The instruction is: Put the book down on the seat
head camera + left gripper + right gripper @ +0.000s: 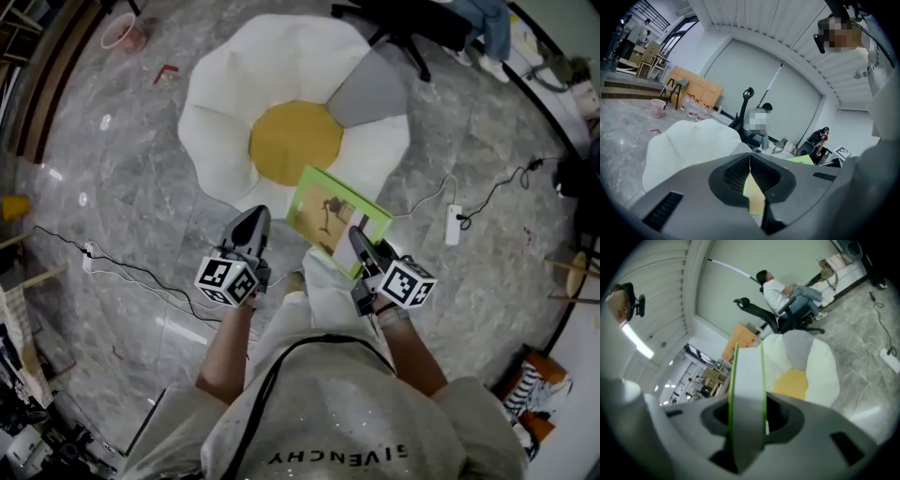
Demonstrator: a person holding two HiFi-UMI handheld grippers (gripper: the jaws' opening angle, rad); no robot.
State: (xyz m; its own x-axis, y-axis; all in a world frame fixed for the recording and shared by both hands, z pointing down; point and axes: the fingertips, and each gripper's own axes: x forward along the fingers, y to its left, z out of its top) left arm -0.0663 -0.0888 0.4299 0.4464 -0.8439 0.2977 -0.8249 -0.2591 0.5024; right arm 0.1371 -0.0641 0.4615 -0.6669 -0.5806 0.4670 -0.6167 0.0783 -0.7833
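The fingers of the right gripper [362, 242] [747, 420] pinch the thin green-covered book [330, 208] [747, 376], holding it tilted over the near edge of the white flower-shaped seat [220, 103] [820, 366] with a yellow centre. The left gripper [251, 223] [750, 161] hangs just beside it, its fingers pressed together.

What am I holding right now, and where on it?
The right gripper clamps the book at its near edge; the left gripper is shut, empty.

Left claw [255, 219] closed, right claw [359, 236] gripping
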